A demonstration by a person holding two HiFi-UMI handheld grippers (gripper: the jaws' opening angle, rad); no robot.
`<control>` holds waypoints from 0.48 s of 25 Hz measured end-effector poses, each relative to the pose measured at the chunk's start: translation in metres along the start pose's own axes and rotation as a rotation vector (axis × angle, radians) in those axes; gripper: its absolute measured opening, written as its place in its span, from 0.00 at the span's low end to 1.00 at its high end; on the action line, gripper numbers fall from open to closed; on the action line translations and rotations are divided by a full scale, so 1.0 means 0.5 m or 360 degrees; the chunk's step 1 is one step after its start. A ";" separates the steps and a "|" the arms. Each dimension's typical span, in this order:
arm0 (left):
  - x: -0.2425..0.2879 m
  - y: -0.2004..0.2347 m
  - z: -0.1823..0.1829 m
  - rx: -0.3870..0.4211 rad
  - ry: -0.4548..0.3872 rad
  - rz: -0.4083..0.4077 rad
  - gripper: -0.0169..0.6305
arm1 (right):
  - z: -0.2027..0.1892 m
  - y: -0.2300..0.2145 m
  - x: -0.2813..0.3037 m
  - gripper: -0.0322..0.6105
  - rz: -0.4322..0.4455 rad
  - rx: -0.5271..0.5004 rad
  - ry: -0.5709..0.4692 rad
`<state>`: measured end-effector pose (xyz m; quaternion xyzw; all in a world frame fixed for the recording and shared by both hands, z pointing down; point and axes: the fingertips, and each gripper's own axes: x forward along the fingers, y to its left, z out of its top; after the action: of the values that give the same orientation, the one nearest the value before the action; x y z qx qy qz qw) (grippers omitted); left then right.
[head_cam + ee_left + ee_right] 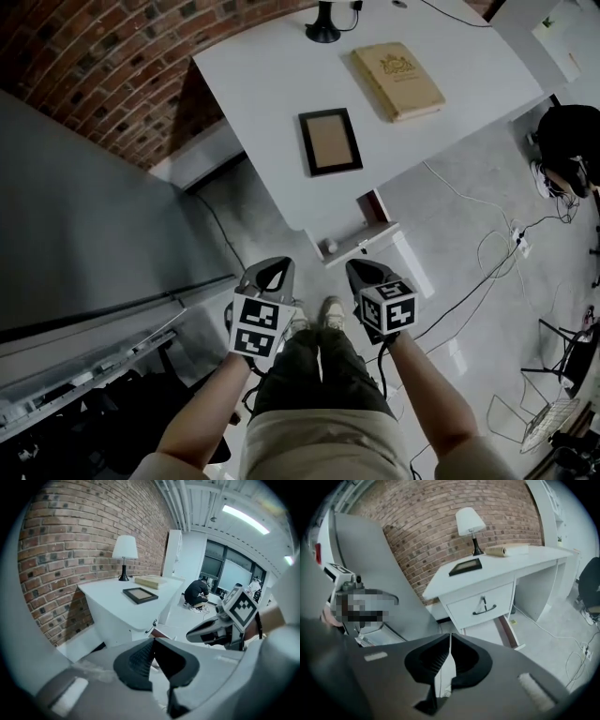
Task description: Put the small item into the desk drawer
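A white desk stands ahead against the brick wall. One drawer below its front edge is pulled out, and its brown side shows in the right gripper view. Above it a shut drawer front carries a dark handle. A small pale round thing sits at the open drawer's front; I cannot tell what it is. My left gripper and right gripper hang side by side short of the desk. Both are shut, with nothing between the jaws.
On the desk lie a black picture frame and a tan book, with a lamp at the back. A grey panel runs along the left. Cables trail over the floor, where a person crouches at the right.
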<state>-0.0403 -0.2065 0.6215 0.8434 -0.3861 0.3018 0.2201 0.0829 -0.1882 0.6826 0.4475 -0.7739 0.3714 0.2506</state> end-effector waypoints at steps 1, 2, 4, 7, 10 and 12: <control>-0.020 -0.004 0.021 0.0018 -0.0017 -0.0002 0.03 | 0.023 0.015 -0.027 0.07 0.0004 0.0007 -0.0032; -0.040 -0.008 0.041 0.0035 -0.0033 -0.0005 0.03 | 0.045 0.030 -0.054 0.07 0.0008 0.0011 -0.0064; -0.078 -0.017 0.081 0.0062 -0.0070 -0.0008 0.03 | 0.086 0.059 -0.107 0.07 0.0018 0.0011 -0.0131; -0.136 -0.028 0.144 0.0097 -0.0135 -0.0003 0.03 | 0.142 0.099 -0.186 0.06 0.0033 -0.0011 -0.0227; -0.196 -0.039 0.207 0.0132 -0.0216 0.0003 0.03 | 0.189 0.132 -0.263 0.06 0.0040 -0.0034 -0.0315; -0.235 -0.043 0.247 0.0159 -0.0278 0.0012 0.03 | 0.219 0.154 -0.309 0.06 0.0037 -0.0065 -0.0369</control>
<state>-0.0423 -0.2072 0.4497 0.8749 -0.3917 0.2468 0.1422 0.0822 -0.1728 0.4787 0.4732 -0.8102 0.3043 0.1642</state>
